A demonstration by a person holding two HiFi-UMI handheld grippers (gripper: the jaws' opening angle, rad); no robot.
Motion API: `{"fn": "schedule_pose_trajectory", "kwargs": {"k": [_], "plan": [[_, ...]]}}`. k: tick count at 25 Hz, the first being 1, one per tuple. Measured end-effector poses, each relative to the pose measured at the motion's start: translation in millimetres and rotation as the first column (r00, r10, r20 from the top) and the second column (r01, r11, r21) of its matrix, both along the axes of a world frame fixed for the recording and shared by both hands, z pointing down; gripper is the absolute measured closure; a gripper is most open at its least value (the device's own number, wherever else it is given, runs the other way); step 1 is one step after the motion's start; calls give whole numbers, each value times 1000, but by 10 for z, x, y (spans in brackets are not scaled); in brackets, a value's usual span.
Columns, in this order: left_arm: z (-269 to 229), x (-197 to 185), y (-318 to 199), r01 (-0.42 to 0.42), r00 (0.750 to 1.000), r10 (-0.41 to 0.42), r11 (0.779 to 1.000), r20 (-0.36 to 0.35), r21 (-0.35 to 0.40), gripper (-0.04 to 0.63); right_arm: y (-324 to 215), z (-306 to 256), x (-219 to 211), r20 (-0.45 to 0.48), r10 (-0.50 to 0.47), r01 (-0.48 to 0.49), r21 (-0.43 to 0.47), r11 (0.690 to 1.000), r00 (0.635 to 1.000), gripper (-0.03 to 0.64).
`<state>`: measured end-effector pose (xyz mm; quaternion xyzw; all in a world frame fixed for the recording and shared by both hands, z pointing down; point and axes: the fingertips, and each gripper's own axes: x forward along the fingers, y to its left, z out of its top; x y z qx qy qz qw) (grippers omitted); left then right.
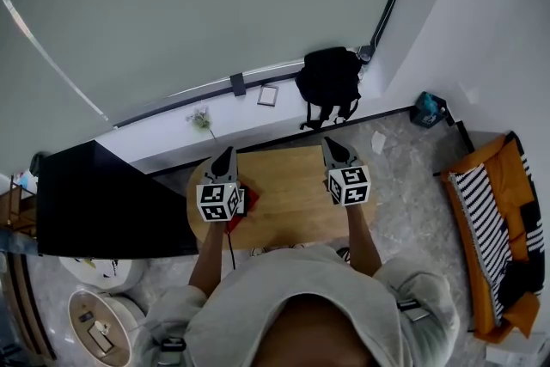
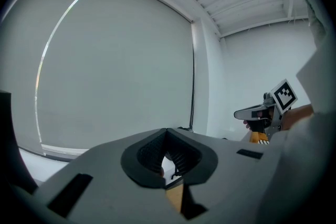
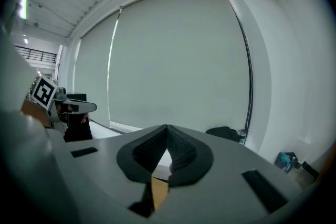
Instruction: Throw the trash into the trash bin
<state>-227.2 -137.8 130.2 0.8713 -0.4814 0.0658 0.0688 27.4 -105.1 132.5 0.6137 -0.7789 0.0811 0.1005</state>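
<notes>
In the head view both grippers hover side by side over a small wooden table (image 1: 292,193), pointing away from me toward the wall. My left gripper (image 1: 227,152) has its jaws together at the tips, and nothing shows between them (image 2: 167,131). A red, crumpled-looking piece (image 1: 247,204) lies on the table just beside its marker cube. My right gripper (image 1: 329,143) is shut and empty (image 3: 167,127). Each gripper view catches the other gripper at its edge: the right gripper (image 2: 247,113) and the left gripper (image 3: 86,107).
A black backpack (image 1: 329,82) leans on the wall beyond the table. A black cabinet (image 1: 103,202) stands at the left. A white round container (image 1: 94,269) and a low round stand (image 1: 99,324) are at lower left. An orange sofa (image 1: 498,236) is at the right, a teal object (image 1: 427,109) by the wall.
</notes>
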Motion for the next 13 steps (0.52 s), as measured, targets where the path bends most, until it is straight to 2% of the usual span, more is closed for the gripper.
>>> {"fn": "schedule_pose_trajectory", "kwargs": {"k": [13], "plan": [[16, 109, -46, -10, 1000, 10, 1000, -9, -2, 577, -64, 3, -11, -5, -10, 10, 3, 1000, 1000, 588]]}}
